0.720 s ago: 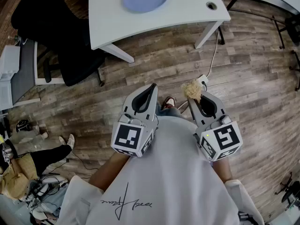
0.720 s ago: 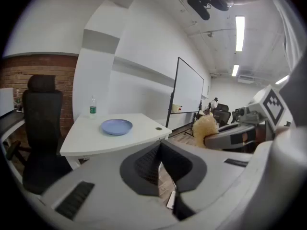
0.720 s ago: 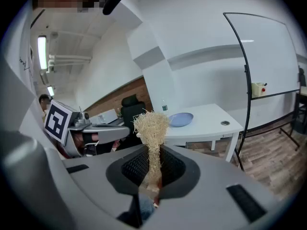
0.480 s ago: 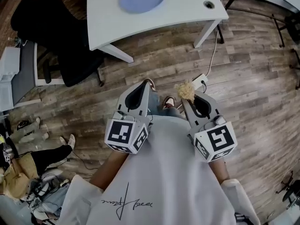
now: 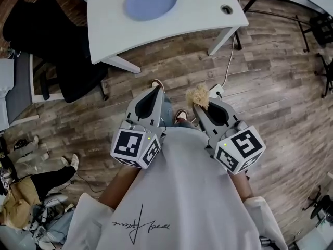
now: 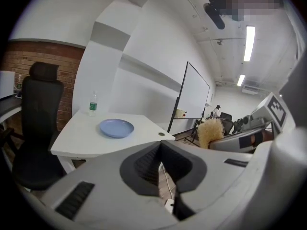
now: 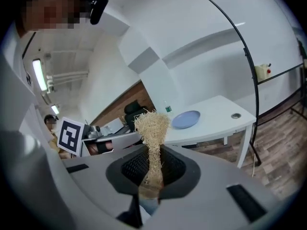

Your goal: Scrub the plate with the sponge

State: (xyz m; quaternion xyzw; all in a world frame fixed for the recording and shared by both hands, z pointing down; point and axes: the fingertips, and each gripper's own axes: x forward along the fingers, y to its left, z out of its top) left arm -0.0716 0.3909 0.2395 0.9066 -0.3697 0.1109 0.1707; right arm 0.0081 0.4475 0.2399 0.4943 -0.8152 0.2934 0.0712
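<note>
No readable text anywhere.
Cursive scrawl on white shirt behind left gripper is illegible; water bottle label far ahead of it too small.

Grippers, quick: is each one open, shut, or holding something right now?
Left gripper: shut, nothing between its jaws.
Right gripper: shut on the straw-coloured fibrous sponge.

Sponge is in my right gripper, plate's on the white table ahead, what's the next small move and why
Probably step forward and carry the right gripper toward the blue plate. The straw-coloured fibre sponge is clamped in it, but the plate lies on the white table well ahead, with nothing touching it. The left gripper is shut and empty.
</note>
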